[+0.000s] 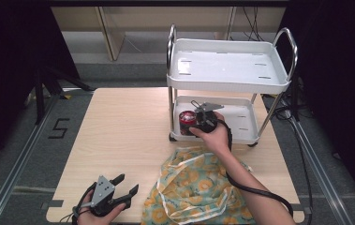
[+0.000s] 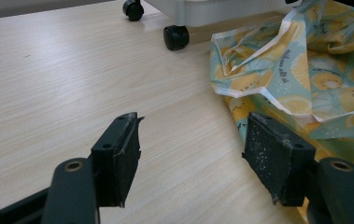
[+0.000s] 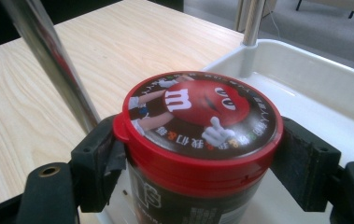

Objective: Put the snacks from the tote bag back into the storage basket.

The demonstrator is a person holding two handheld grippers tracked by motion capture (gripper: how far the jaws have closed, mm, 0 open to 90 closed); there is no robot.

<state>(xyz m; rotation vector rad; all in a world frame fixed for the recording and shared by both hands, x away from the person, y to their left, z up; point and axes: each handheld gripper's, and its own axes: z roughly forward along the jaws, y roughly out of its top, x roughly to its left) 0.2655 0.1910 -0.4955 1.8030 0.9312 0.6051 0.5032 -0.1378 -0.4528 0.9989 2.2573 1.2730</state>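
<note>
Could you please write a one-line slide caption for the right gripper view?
Right gripper clamps a red-lidded candy jar over the cart's lower tray.

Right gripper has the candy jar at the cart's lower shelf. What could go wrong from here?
1. The right gripper clamps the candy jar just under its red lid; with so high a grip the jar may tilt or slip.
2. A chrome post stands close beside the jar, so a sideways move may knock it.
3. The cart rides on wheels; a bump may roll it toward the table edge.
</note>
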